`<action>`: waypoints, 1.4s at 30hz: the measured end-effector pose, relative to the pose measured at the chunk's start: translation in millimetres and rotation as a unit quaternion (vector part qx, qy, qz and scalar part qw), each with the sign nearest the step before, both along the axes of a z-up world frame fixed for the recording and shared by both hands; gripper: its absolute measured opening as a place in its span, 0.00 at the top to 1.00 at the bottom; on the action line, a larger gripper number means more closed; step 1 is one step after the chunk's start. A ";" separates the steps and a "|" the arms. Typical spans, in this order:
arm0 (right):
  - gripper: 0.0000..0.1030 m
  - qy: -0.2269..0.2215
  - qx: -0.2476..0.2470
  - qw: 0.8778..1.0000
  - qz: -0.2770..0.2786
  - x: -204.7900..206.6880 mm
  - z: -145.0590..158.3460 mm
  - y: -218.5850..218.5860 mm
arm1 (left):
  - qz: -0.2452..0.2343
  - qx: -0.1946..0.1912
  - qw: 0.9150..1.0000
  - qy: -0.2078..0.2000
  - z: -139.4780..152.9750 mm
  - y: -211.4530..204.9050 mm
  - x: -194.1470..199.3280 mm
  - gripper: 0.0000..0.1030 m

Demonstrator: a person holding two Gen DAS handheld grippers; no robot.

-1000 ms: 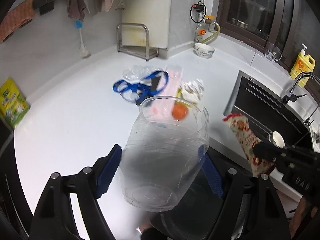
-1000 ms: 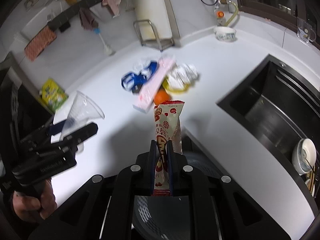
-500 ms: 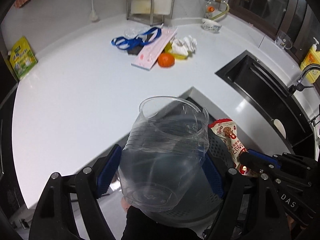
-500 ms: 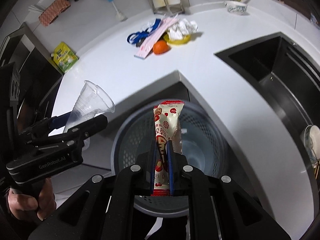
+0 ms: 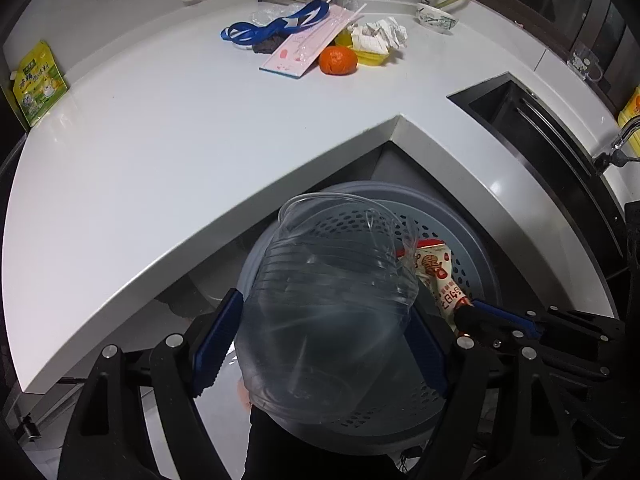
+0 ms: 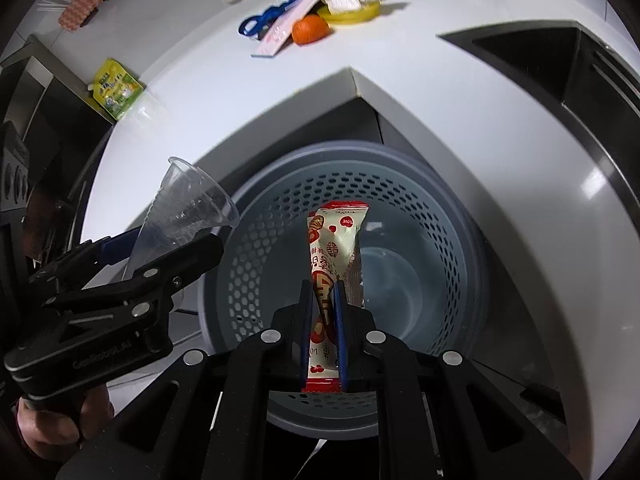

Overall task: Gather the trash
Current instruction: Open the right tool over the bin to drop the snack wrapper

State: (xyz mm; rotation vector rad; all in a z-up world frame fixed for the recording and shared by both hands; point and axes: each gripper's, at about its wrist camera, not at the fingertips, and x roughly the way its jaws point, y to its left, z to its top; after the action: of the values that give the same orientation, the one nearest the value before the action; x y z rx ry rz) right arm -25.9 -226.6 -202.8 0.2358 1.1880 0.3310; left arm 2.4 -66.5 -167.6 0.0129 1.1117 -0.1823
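Note:
My left gripper (image 5: 320, 340) is shut on a clear plastic cup (image 5: 328, 300) and holds it over the grey perforated trash bin (image 5: 472, 240) below the counter edge. The cup also shows in the right wrist view (image 6: 188, 208), at the bin's left rim. My right gripper (image 6: 324, 300) is shut on a red and white snack wrapper (image 6: 334, 240), held upright above the bin's opening (image 6: 260, 248). The wrapper (image 5: 438, 276) shows right of the cup in the left wrist view.
On the white counter (image 5: 160, 128) lie an orange (image 5: 338, 60), a pink flat box (image 5: 304, 46), a blue strap (image 5: 276, 26), crumpled paper on a yellow dish (image 5: 376, 40) and a yellow-green pouch (image 5: 38, 80). A dark sink (image 5: 532, 128) is at the right.
Both grippers have moved back and down from over the counter to above the trash bin, still holding the cup and the wrapper. The bin now fills the lower views.

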 end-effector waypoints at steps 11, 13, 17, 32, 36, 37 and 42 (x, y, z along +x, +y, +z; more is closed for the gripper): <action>0.81 0.010 -0.005 1.000 -0.003 4.4 -22.5 -0.7 | -0.003 0.004 1.000 0.015 -18.5 -2.2 0.1 0.24; 0.72 0.005 -0.008 1.000 -0.009 3.3 -21.2 -3.6 | -0.003 0.008 1.000 0.020 -21.3 -3.2 0.3 0.22; 0.65 0.000 -0.006 1.000 -0.017 3.1 -18.1 -11.0 | -0.002 0.012 1.000 0.027 -23.8 -3.4 -1.6 0.19; 0.64 -0.007 -0.004 1.000 -0.015 1.5 -9.5 -18.8 | 0.009 0.020 0.999 0.024 -12.8 0.4 -4.7 0.19; 0.58 -0.017 -0.001 1.000 -0.013 0.2 1.5 -22.6 | 0.011 0.024 1.000 0.011 1.0 0.5 -4.1 0.18; 0.56 -0.020 0.000 1.000 -0.012 -0.8 4.0 -24.3 | 0.011 0.024 1.000 0.008 3.9 0.2 -3.5 0.17; 0.49 -0.044 0.000 0.999 -0.003 0.2 21.3 -28.5 | 0.021 0.022 0.999 -0.025 29.4 3.3 0.7 0.11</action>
State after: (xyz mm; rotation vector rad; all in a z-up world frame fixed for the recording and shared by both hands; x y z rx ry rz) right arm -25.6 -255.1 -181.5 0.2230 1.1001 0.3325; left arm 3.1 -63.2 -138.1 0.0326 1.0656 -0.1196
